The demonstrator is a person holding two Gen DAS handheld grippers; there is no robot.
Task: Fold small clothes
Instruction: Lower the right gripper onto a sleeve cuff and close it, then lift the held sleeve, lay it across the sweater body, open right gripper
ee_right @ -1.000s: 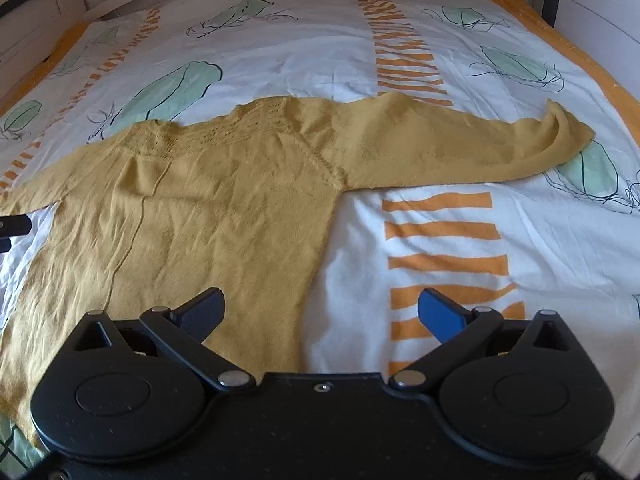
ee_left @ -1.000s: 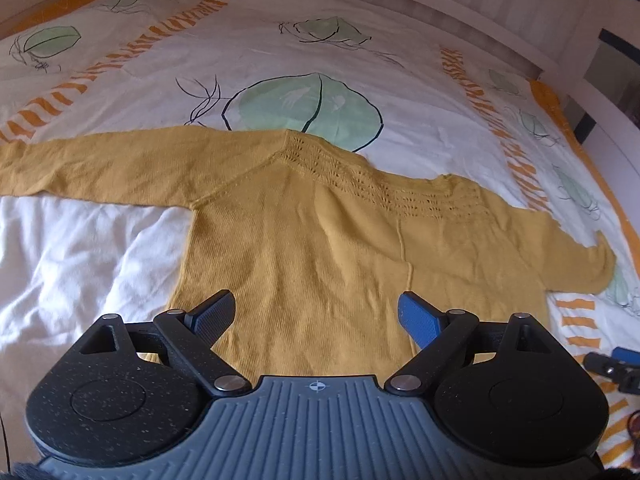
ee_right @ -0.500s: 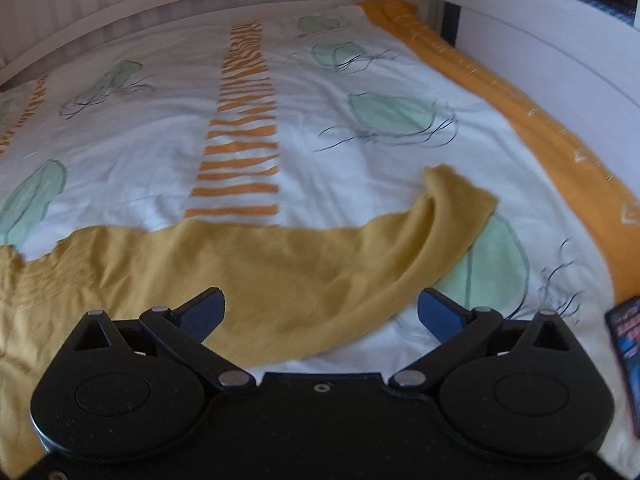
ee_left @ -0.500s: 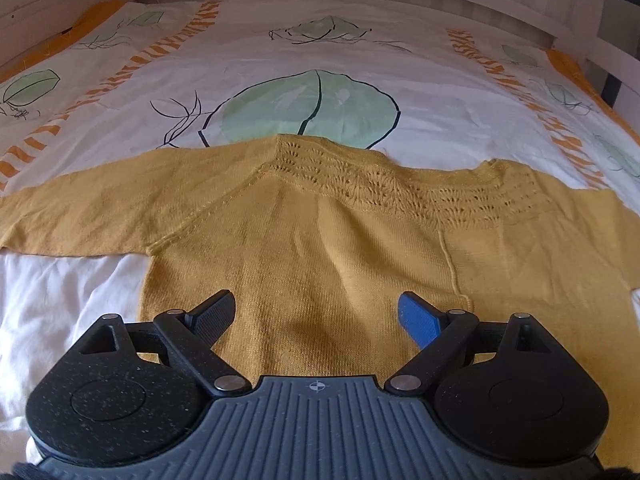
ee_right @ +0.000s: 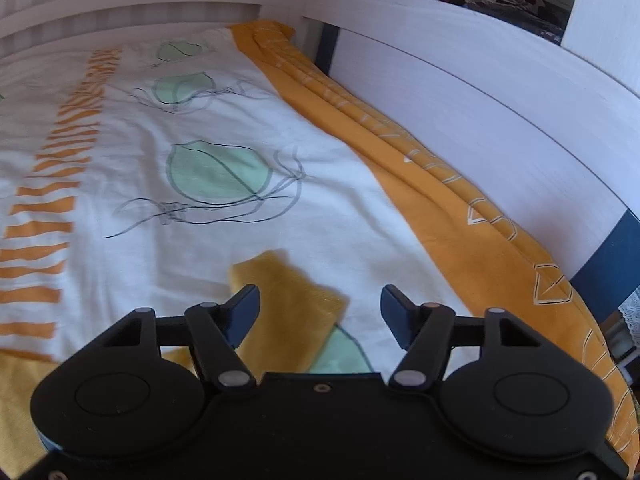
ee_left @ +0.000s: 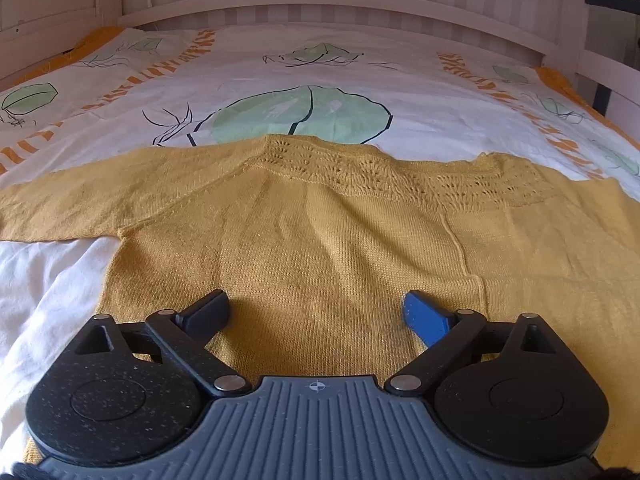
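Observation:
A small mustard-yellow knitted sweater (ee_left: 340, 240) lies flat on the bed, lace yoke toward the headboard and sleeves spread to both sides. My left gripper (ee_left: 316, 312) is open and empty, low over the sweater's body near its hem. In the right wrist view only the cuff end of the right sleeve (ee_right: 288, 300) shows, slightly curled up. My right gripper (ee_right: 320, 308) is open and empty, hovering just above that cuff, which lies between and below the fingers.
The bed cover (ee_left: 300, 80) is white with green leaf prints and orange stripes. A white headboard (ee_left: 320, 0) stands at the far end. A white side rail (ee_right: 460, 100) and a bunched orange blanket edge (ee_right: 440, 192) run along the right side.
My right gripper has swung right and forward from the sweater's body to over the right sleeve cuff. My left gripper has moved lower and closer over the sweater's body. Both stay open.

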